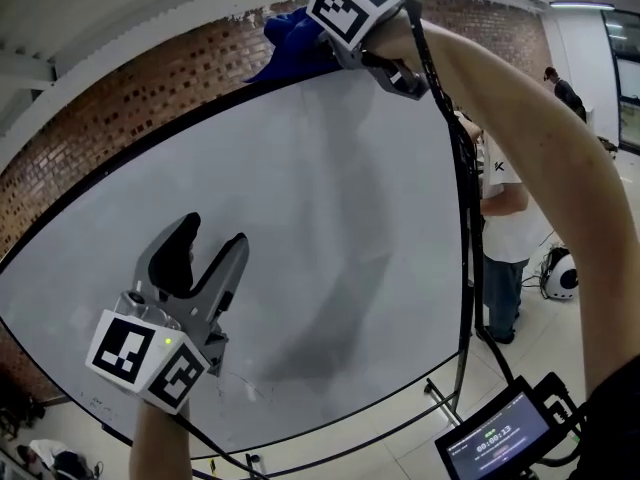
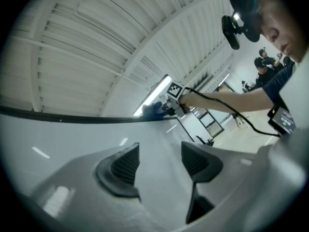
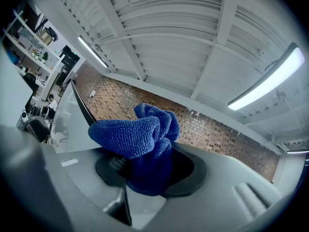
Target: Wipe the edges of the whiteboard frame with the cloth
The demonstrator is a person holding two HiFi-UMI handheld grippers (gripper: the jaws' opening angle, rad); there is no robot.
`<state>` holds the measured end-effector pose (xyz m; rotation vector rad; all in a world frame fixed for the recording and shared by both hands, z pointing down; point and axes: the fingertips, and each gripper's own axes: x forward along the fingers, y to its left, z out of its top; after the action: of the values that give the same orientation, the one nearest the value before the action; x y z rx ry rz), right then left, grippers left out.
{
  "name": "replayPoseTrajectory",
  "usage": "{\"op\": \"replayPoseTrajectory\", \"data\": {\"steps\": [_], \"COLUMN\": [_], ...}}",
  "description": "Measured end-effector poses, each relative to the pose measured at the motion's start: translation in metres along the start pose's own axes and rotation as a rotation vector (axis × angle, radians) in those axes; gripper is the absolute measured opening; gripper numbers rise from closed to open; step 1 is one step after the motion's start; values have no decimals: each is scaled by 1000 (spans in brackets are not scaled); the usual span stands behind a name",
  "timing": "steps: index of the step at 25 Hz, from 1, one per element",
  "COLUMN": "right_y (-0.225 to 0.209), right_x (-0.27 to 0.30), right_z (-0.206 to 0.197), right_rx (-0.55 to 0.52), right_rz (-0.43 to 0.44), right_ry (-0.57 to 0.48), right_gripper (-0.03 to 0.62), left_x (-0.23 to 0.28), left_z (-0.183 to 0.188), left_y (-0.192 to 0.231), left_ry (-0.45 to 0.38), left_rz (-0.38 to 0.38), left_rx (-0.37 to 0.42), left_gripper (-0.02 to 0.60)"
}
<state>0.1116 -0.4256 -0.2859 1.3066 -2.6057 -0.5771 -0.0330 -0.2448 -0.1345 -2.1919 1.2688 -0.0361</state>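
Right gripper (image 3: 145,170) clamps the blue cloth (image 3: 137,134) at the whiteboard's (image 1: 330,218) top frame (image 1: 150,131); left gripper's (image 2: 159,161) 2 jaws stand apart, empty, near its lower left.

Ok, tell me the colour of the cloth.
Blue; the cloth shows best in the right gripper view.

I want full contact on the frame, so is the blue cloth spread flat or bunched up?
Bunched up: the cloth bulges in crumpled folds out of the right claw, which is shut on it.

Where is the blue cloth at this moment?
The blue cloth is at the head view's top centre, clamped in the right gripper, at the upper edge of the whiteboard frame.
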Motion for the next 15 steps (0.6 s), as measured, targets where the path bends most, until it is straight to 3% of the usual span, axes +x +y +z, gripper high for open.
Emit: {"op": "replayPoseTrajectory", "data": {"steps": [9, 15], "right_y": [-104, -110], "right_x": [-37, -37], "right_z": [-55, -75], "right_rx": [-40, -30], "right_rz": [-33, -70], "right_ry": [13, -20], "right_gripper": [173, 173], "left_x": [100, 126], "left_z": [100, 111], "left_y": [-44, -22], "left_ry": [-137, -190], "left_rz": [102, 164], "left_rx": [108, 78], "left_gripper": [258, 247]}}
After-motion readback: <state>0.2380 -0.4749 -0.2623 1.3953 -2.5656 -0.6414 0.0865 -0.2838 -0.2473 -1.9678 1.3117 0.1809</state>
